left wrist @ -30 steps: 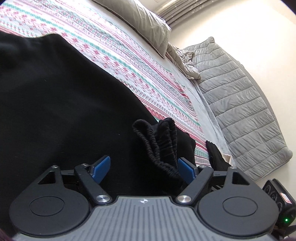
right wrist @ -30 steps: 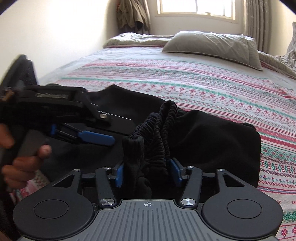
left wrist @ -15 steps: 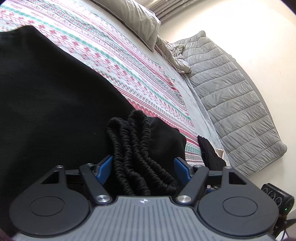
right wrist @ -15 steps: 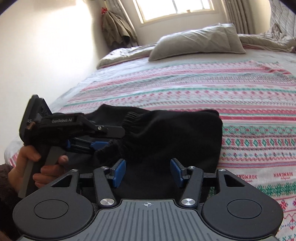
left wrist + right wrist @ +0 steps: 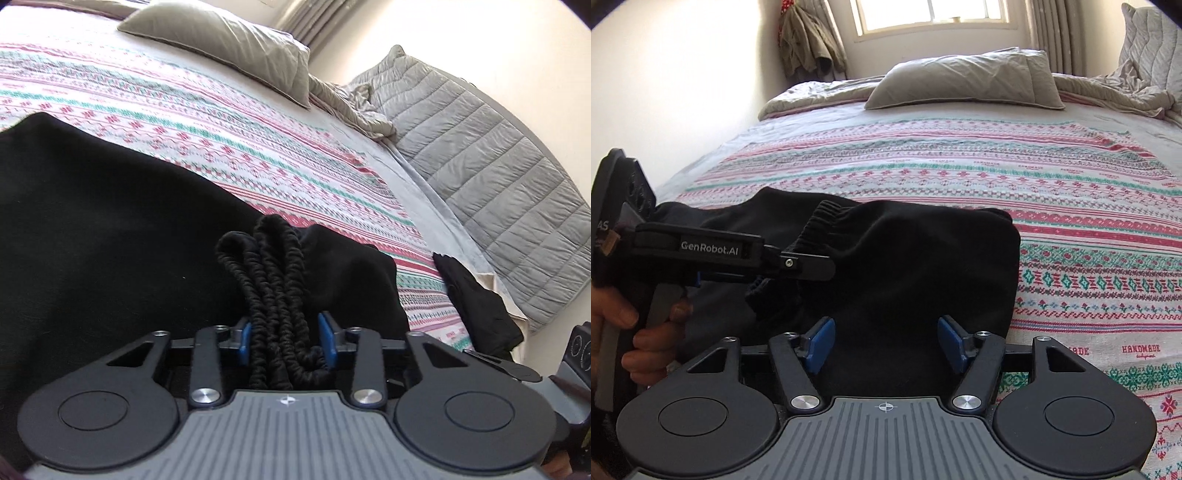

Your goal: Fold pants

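Black fabric: the pants (image 5: 886, 258) lie folded over on the bed (image 5: 1071, 206), near its foot, a dark slab on the striped cover.
Waistband: the bunched elastic waistband (image 5: 275, 288) stands up in ropey ridges, right in front of the left wrist camera.
Left hand-held gripper (image 5: 284, 338): its blue pads (image 5: 244, 338) are drawn in on that bunched waistband, clamped on it from both sides.
Same tool from the right wrist view: the left hand-held gripper (image 5: 809, 267) reaches in from the left edge, lettering "GenRobot.AI" on its side, with the person's left hand (image 5: 646, 332) wrapped round its grip.
Right hand-held gripper (image 5: 884, 343): its jaws stand well apart, blue pads (image 5: 822, 341) clear of each other, with the flat black cloth of the pants showing between and beyond them. Whether the pads touch the cloth, I can't tell.
Bed cover (image 5: 221, 140): pink, teal and white bands, spread flat under the pants.
Pillow (image 5: 964, 79): grey, at the head of the bed below the window (image 5: 931, 14).
Quilt (image 5: 491, 177): grey and padded, along the far side of the bed by the wall.
Containers: none in view on the bed.
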Demonstrator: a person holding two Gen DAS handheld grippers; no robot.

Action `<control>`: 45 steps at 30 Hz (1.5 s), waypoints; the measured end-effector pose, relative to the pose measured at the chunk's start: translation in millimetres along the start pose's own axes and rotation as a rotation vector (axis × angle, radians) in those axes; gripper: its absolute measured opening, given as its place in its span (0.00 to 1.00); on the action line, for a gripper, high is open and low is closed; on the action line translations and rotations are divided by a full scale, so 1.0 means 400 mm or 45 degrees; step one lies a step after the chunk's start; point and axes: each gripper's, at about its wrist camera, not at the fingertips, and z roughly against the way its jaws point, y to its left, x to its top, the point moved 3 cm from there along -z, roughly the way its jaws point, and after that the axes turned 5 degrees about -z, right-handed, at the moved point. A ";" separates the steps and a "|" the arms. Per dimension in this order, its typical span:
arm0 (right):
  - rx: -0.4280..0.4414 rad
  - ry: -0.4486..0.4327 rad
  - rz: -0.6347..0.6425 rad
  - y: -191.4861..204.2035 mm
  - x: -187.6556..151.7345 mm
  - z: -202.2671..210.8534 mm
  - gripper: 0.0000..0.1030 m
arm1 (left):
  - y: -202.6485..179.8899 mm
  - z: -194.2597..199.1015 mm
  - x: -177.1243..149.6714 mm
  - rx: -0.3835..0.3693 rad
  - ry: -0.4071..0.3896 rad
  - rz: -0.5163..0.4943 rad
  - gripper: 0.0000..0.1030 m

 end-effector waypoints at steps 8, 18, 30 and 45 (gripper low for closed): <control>-0.017 -0.030 -0.046 -0.009 0.009 0.002 0.61 | -0.026 0.032 0.014 0.079 -0.059 -0.053 0.35; 0.011 -0.057 -0.050 0.026 0.034 -0.018 0.65 | 0.030 0.127 0.034 0.238 -0.117 -0.086 0.34; 0.036 -0.011 0.009 0.118 0.049 -0.103 0.66 | 0.201 0.284 0.050 0.393 -0.187 0.053 0.34; 0.061 0.019 0.138 0.205 0.032 -0.166 0.67 | 0.347 0.431 0.055 0.515 -0.353 0.074 0.32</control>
